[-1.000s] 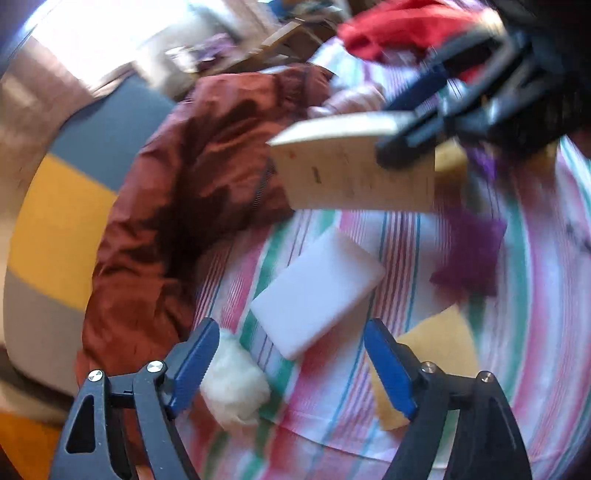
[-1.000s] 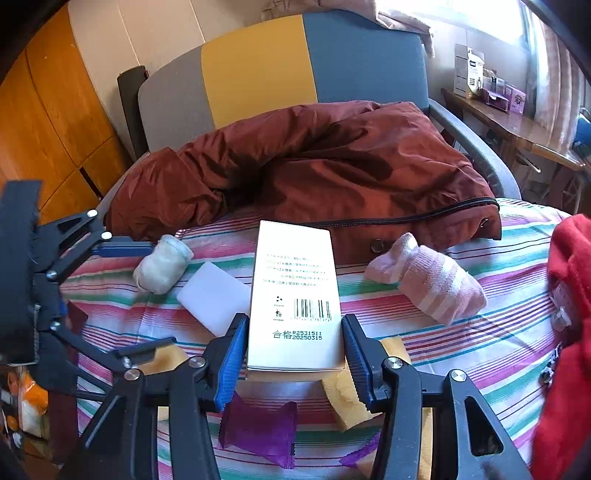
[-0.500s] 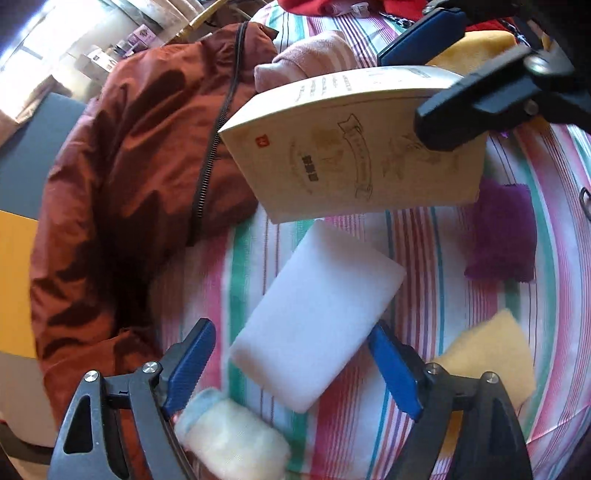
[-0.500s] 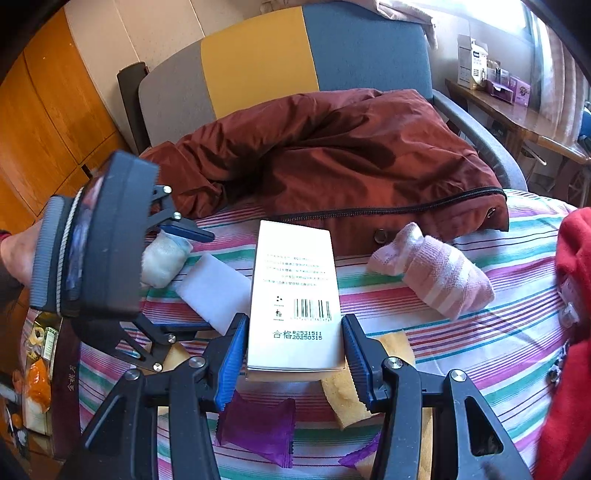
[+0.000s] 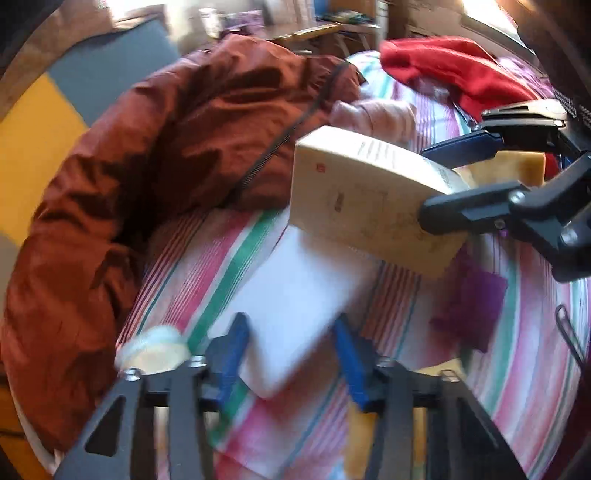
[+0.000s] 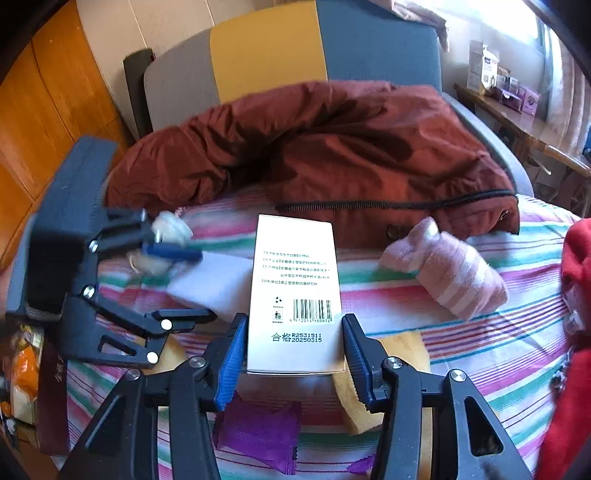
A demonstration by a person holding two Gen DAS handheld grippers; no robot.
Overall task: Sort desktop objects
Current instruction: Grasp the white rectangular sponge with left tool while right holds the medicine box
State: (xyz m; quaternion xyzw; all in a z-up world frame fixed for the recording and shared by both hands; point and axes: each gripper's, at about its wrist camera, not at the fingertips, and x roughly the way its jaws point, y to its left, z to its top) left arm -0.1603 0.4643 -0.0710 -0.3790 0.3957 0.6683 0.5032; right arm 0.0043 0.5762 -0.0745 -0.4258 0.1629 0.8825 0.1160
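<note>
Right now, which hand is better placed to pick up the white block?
Left. The left gripper already straddles the white block, its jaws just closing, while the right gripper holds the box.

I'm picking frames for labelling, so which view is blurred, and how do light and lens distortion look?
Left wrist view: motion blur smears the white block, the left gripper and the striped cloth; glare at the top. Right wrist view: sharp, print on the box in the right gripper readable; window blown out. Both bend at the edges.

one box [image 6: 295,291]; one white sponge [image 5: 295,317]; two socks [image 6: 443,273]; one jacket [image 6: 332,147]
</note>
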